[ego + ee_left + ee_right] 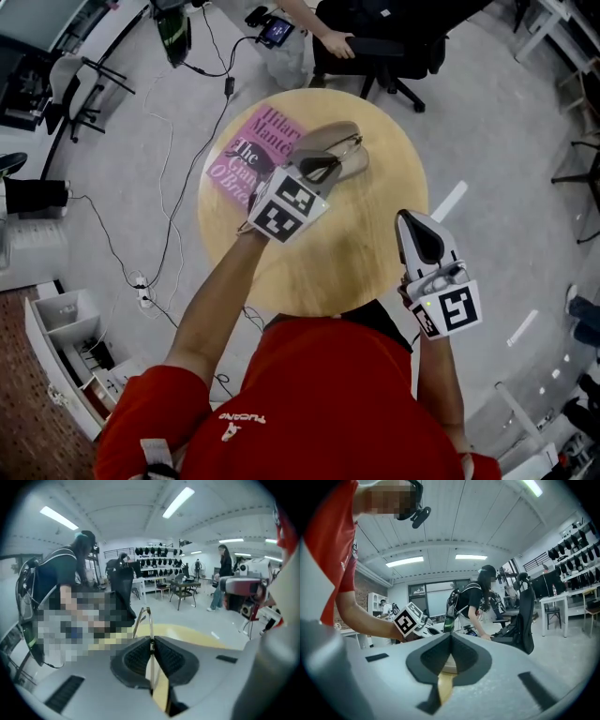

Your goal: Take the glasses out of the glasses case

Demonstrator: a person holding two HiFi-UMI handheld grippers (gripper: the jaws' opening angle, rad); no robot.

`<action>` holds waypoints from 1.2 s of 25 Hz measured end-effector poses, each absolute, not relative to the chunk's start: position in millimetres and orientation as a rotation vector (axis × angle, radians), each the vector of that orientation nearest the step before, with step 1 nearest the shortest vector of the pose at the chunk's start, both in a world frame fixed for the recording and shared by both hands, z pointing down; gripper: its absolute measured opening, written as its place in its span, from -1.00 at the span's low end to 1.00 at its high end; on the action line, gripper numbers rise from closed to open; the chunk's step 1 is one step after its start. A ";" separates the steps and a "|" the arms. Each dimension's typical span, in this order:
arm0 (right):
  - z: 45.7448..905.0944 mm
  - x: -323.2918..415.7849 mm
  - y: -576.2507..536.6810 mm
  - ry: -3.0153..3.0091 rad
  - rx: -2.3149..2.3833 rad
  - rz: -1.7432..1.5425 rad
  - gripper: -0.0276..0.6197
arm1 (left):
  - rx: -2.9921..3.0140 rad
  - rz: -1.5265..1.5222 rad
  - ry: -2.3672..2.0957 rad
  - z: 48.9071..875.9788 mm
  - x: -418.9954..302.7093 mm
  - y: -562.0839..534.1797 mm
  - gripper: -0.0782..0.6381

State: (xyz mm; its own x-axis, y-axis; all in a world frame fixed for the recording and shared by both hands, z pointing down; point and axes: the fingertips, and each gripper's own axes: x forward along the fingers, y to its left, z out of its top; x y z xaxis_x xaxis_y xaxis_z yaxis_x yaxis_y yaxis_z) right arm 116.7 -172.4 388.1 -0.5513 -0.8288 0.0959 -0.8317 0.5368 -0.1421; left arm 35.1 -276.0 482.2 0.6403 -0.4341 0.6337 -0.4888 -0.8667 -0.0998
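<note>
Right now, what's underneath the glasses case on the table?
The glasses case rests on the round wooden table, one end beside or over a pink book. The left gripper, shut on the glasses, hides that edge.

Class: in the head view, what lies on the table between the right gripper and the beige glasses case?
Nothing: only a bare stretch of the round light wooden table separates the right gripper from the beige glasses case, as the head view shows.
</note>
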 end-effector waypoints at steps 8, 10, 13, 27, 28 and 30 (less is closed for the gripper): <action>361.8 99.1 -160.9 -2.799 1.456 0.197 -0.90 | 2.790 0.631 -0.915 413.3 27.5 -234.6 -0.71; 354.5 93.3 -156.9 -2.815 1.446 0.175 -0.90 | 2.801 0.527 -0.934 396.2 26.0 -222.4 -0.71; 345.1 83.4 -150.7 -2.839 1.430 0.147 -0.90 | 2.803 0.377 -0.967 373.4 20.0 -206.5 -0.71; 332.7 60.4 -121.8 -2.877 1.420 0.134 -0.90 | 2.772 0.081 -0.975 342.0 5.2 -159.7 -0.71; 332.6 60.1 -121.1 -2.875 1.419 0.131 -0.90 | 2.773 0.082 -0.974 342.2 5.0 -159.3 -0.71; 331.2 60.4 -120.1 -2.870 1.420 0.122 -0.90 | 2.774 0.079 -0.968 341.6 5.4 -158.8 -0.71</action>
State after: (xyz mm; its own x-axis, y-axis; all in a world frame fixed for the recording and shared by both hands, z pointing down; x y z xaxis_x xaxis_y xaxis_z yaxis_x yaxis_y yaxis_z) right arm 60.4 -120.1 331.2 -0.6058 -0.7953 -0.0227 -0.7905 0.6049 -0.0959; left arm 5.4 -158.8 341.6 0.7838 -0.6100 0.1165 -0.6208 -0.7649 0.1717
